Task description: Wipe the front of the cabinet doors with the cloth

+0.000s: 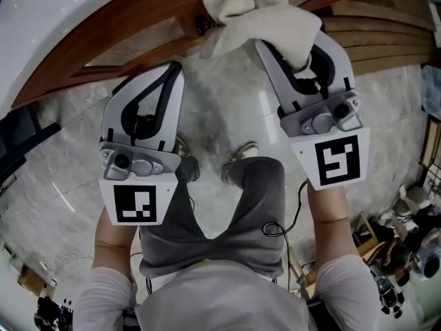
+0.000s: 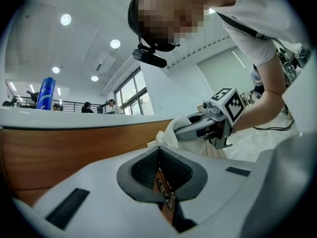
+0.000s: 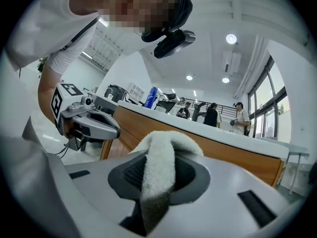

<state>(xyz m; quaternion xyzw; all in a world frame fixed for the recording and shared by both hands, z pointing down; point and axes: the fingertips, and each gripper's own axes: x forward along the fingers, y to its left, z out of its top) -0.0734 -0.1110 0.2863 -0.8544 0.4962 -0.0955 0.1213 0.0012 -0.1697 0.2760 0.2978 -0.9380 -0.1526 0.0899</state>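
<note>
One cloth sat bunched at twelve o'clock in my head view, up at the wooden cabinet door. That view hid the tips of the right gripper under the folds, but its own view showed a strip of cloth clamped between its jaws. At its nine o'clock, the left gripper had its jaws pressed together on nothing, as its own view confirmed.
</note>
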